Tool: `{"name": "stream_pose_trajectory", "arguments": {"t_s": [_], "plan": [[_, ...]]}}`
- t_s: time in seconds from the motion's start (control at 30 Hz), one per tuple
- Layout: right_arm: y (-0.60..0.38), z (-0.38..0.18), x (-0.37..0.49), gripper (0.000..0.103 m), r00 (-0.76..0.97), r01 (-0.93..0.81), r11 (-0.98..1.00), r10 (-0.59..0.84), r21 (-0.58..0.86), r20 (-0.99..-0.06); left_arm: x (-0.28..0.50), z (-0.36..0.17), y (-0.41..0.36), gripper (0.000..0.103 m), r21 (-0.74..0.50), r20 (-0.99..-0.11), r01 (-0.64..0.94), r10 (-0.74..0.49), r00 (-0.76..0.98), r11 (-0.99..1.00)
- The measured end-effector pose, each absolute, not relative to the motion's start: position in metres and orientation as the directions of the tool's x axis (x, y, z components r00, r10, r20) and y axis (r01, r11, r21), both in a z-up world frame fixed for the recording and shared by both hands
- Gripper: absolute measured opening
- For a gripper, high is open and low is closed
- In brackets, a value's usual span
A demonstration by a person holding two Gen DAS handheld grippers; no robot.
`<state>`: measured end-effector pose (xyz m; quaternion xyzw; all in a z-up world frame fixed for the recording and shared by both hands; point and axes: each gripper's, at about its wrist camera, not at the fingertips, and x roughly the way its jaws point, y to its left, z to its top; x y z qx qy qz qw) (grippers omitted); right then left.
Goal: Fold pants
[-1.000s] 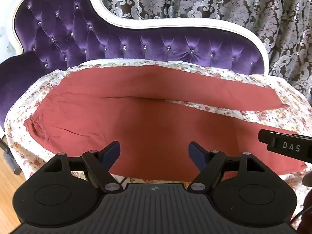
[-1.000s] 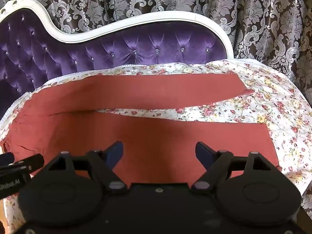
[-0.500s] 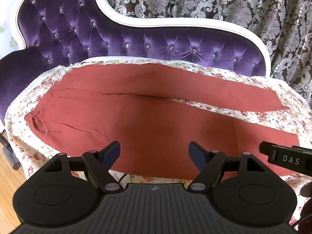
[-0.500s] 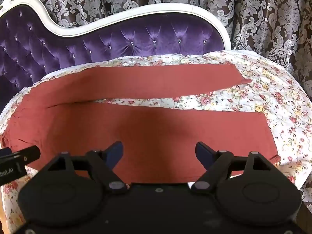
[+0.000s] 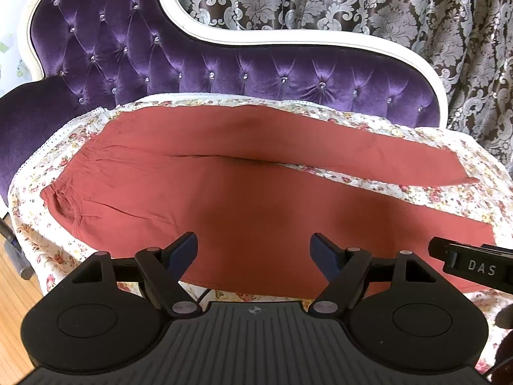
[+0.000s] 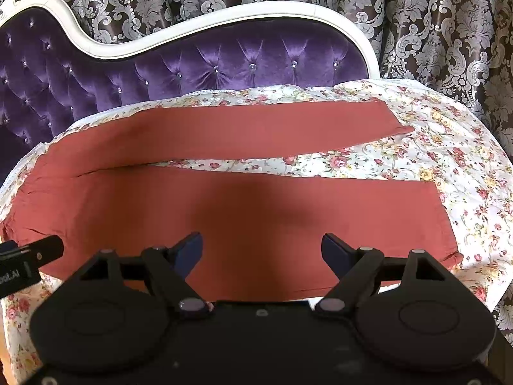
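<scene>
The rust-red pants [image 5: 243,199] lie spread flat on a floral sheet [image 5: 416,192] that covers the seat of a purple tufted sofa [image 5: 224,70]. The waistband sits at the left end, slightly gathered and creased, and the two legs run off to the right. The legs are parted in a narrow V, with a wedge of the sheet showing between them; the far leg lies next to the sofa's back, the near leg along the front edge of the seat. In the right wrist view the same pants [image 6: 243,211] show both hems at the right, the far one ending in a small pointed corner.

The left gripper [image 5: 254,252] hovers over the near edge of the pants toward the waist end, its blue-padded fingers [image 5: 182,252] set well apart with nothing between them. The right gripper [image 6: 261,252] hovers over the near leg, its fingers [image 6: 333,252] likewise spread and clear of the cloth.

The sofa has a white curved frame, and a dark damask curtain [image 6: 433,25] hangs behind it. A strip of wooden floor [image 5: 12,292] shows at lower left.
</scene>
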<state>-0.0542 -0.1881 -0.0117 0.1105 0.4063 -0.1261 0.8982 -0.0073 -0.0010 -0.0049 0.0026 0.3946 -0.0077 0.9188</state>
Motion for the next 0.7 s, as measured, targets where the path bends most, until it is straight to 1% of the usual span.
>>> {"name": "stream_pose_trajectory", "arguments": {"t_s": [0.7], "plan": [[-0.1864,-0.0146,-0.0523,0.086,0.64,0.295,0.95,-0.114,0.106,-0.76,0.0005,-0.0076,0.0062,0.076,0.011,-0.742,0.017,-0.003,0.67,1.0]]}}
